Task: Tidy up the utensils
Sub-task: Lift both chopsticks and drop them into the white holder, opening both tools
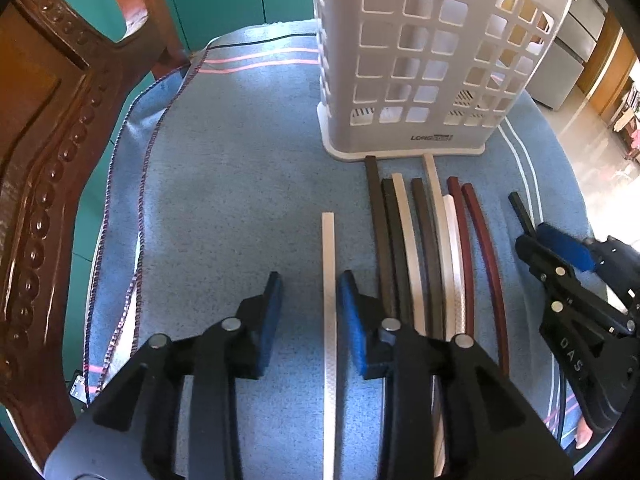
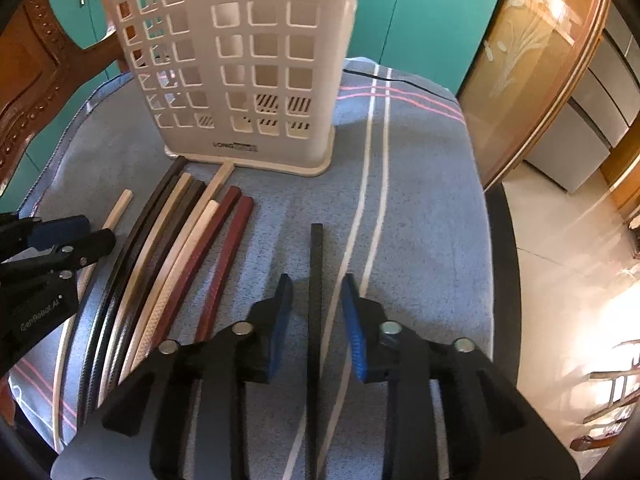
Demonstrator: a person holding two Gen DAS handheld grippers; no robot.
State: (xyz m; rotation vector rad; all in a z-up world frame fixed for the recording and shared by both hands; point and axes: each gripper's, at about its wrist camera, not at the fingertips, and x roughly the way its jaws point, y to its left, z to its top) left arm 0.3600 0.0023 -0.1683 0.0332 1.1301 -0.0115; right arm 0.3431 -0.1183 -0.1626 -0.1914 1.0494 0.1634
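Chopsticks lie in a row [image 1: 420, 248] on the blue cloth [image 1: 224, 184] before the white slotted holder [image 1: 404, 60], ends toward it, ready for lifting in; the left gripper [image 1: 310, 316] straddles a white stick [image 1: 329, 320], pads apart and not pressing; the right gripper [image 2: 316, 320] likewise straddles a black stick [image 2: 315, 300], released; a carved wooden chair [image 1: 44, 152] crowds the left edge.

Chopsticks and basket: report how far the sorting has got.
Done: nothing shows inside the white basket. In hand: the left claw straddles a white chopstick and the right claw a black chopstick; both sticks lie on the blue cloth, unclamped. Left: the row of dark, white and red chopsticks in front of the basket.
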